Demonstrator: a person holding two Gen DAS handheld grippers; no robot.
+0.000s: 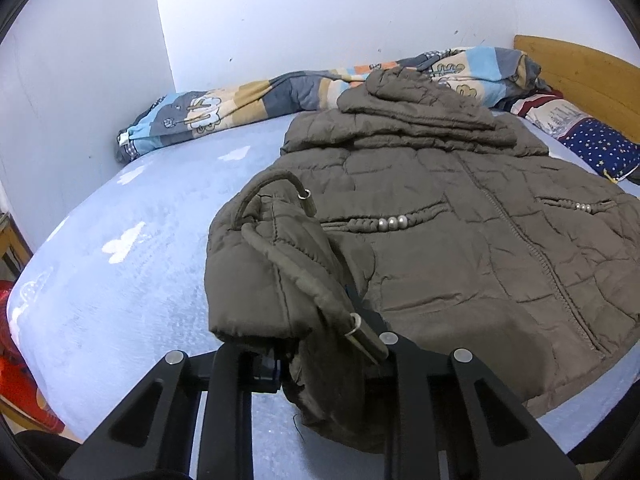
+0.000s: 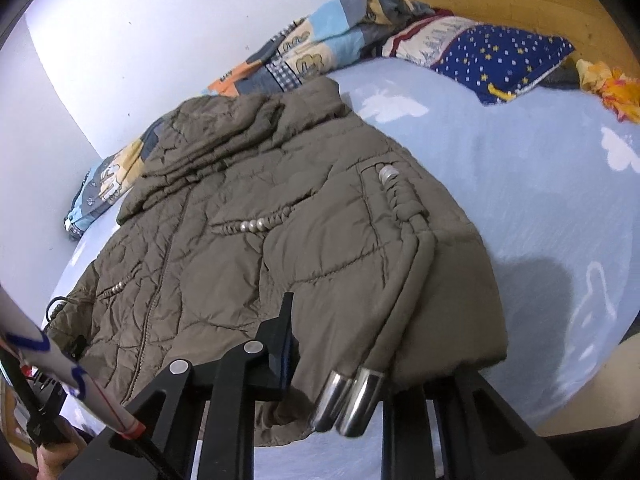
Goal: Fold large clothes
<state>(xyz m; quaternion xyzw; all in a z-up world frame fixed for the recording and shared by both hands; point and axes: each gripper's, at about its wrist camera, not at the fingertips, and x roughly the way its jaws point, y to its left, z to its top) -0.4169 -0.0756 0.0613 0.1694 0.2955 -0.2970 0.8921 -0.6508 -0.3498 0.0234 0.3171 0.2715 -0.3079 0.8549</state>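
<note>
A large olive-brown quilted jacket [image 1: 460,232] lies front up on the light blue bed, hood bunched at the far end. It also shows in the right wrist view [image 2: 248,208]. My left gripper [image 1: 320,356] is shut on the jacket's left bottom corner [image 1: 280,280], lifted and folded over toward the middle. My right gripper [image 2: 340,364] is shut on the right bottom hem [image 2: 432,300], where two metal cord ends [image 2: 348,404] hang over the fingers.
A patchwork quilt [image 1: 248,104] lies rolled along the white wall. A starry blue pillow [image 2: 500,60] and the wooden headboard [image 1: 580,72] are at the right. Light blue sheet [image 1: 120,264] spreads left of the jacket. A red object [image 1: 16,360] sits beside the bed.
</note>
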